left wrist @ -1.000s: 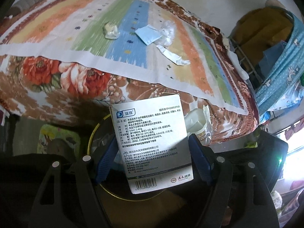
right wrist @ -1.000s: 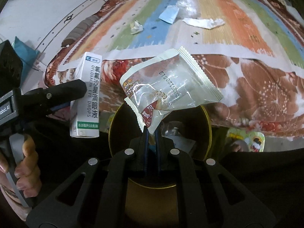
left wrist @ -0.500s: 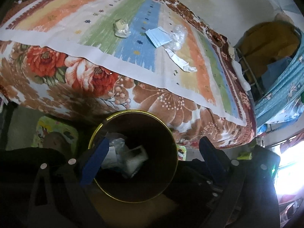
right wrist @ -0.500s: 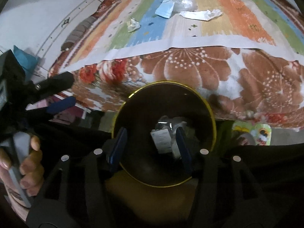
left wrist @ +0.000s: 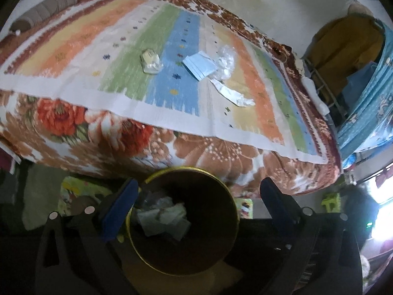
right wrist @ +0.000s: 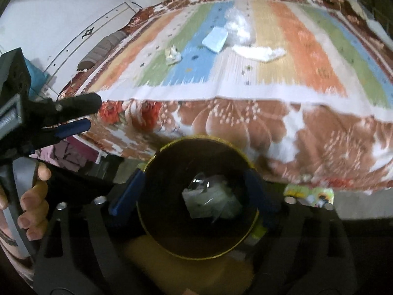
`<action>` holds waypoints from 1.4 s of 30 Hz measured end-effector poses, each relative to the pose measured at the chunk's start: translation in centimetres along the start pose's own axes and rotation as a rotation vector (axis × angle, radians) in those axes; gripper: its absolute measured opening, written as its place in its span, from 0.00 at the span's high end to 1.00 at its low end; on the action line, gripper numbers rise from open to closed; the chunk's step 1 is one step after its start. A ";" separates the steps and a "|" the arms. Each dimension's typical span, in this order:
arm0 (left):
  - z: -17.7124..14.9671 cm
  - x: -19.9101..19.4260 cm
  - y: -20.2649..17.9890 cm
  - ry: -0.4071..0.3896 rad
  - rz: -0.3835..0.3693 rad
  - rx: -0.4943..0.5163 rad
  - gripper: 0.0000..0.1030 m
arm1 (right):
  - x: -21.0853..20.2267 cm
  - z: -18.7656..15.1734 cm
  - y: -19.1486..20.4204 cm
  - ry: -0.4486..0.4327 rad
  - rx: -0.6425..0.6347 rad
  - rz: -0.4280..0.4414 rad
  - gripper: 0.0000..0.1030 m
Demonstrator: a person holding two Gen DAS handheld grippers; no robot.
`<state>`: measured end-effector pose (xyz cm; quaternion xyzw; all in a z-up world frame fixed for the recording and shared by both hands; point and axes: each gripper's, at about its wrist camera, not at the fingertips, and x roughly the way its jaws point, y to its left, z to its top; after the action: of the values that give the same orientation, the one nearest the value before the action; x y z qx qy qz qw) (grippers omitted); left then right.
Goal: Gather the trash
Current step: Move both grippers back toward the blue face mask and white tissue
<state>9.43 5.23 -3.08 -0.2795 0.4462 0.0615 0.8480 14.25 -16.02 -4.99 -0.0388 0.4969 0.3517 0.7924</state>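
Left wrist view: left tongs [left wrist: 196,196] poised above the bin [left wrist: 228,211], jaws spread wide apart, nothing between them. Blue pads line the inner faces of the black fingers [left wrist: 120,204]. The bin is round, dark inside, with a thin gold rim; crumpled white wrappers [left wrist: 164,218] lie at its bottom. It stands on the floor against the edge of the bed [left wrist: 221,157]. The bed carries a brown floral blanket, and over it a striped mat [left wrist: 122,56] in orange, yellow, green and blue bands. Trash on the mat: a crumpled clear wrapper [left wrist: 150,61] on the green band; a flat pale-blue packet [left wrist: 200,66] beside a bunched clear plastic bag [left wrist: 224,61], touching it; a long torn white strip [left wrist: 232,93] just in front of them.

Right wrist view (somewhat blurred): right tongs [right wrist: 194,194] also over the bin [right wrist: 147,206], jaws apart, empty, the blue pads straddling the rim on either side. Clear and white wrappers [right wrist: 211,201] show at the bin's bottom. At the far left the left tongs [right wrist: 83,115] point toward the bed, jaws parted; the left hand [right wrist: 32,204] grips the grey handle, fingers curled round it. On the mat [right wrist: 307,49]: the crumpled wrapper [right wrist: 173,54], the blue packet [right wrist: 215,38], the plastic bag [right wrist: 238,28] and the white strip [right wrist: 260,52], all well apart from both tongs.
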 end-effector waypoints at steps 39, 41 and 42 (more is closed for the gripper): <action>12.2 6.7 -2.2 -0.054 0.160 0.235 0.07 | 5.0 16.5 -7.5 0.004 0.019 -0.140 0.09; 12.4 7.3 -2.2 -0.063 0.175 0.244 0.06 | 5.4 16.9 -8.1 0.010 0.042 -0.129 0.09; 12.6 7.8 -2.2 -0.067 0.184 0.254 0.06 | 5.7 17.3 -8.4 0.008 0.051 -0.127 0.09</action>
<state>23.96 8.90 -2.66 -0.1259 0.4457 0.0913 0.8816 33.88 -12.24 -3.37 -0.0515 0.5054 0.2876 0.8119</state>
